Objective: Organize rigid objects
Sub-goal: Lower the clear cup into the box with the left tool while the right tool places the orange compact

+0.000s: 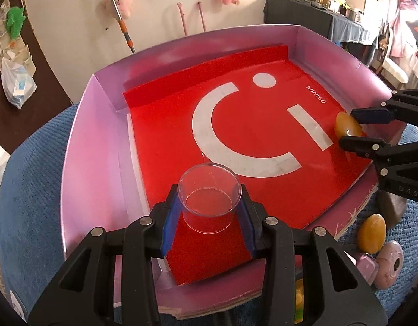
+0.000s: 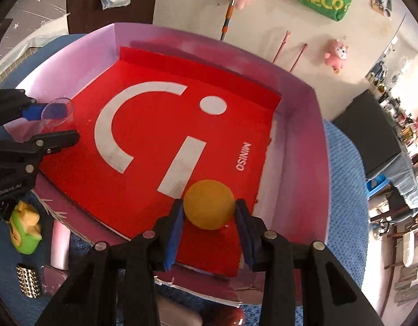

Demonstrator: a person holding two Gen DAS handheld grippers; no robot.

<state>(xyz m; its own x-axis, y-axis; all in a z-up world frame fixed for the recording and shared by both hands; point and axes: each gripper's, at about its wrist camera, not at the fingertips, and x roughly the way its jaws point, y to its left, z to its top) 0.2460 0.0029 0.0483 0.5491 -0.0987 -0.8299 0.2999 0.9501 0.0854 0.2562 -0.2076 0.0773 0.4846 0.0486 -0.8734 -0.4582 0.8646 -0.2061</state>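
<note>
The clear plastic cup (image 1: 209, 195) sits upright between the blue pads of your left gripper (image 1: 209, 217), mouth up, its base at or just above the red liner near the tray's near-left corner; whether it already rests on the liner you cannot tell from here. Those jaws are clamped on the cup's side walls, so the cup's axis runs straight up across the line of the fingers, and the way out for it is down onto the liner. Over on the right, the orange egg-shaped stone (image 2: 209, 204) is pinched between the pads of your right gripper (image 2: 210, 217) at the near-right end of the liner, just short of the white bar of the logo; from the left wrist view its long axis looks to lie roughly along the fingers. Each piece is already in the hand nearer its own spot, well apart from the other, so neither arm has to cross. Both hang inside the pink tray (image 1: 100, 125), whose far and left walls stand up around the red liner (image 1: 165, 125). More pieces wait outside on the blue cloth (image 1: 32, 176): a second orange stone (image 1: 371, 233) and a pink compact (image 1: 390, 264) by the near-right edge.
</note>
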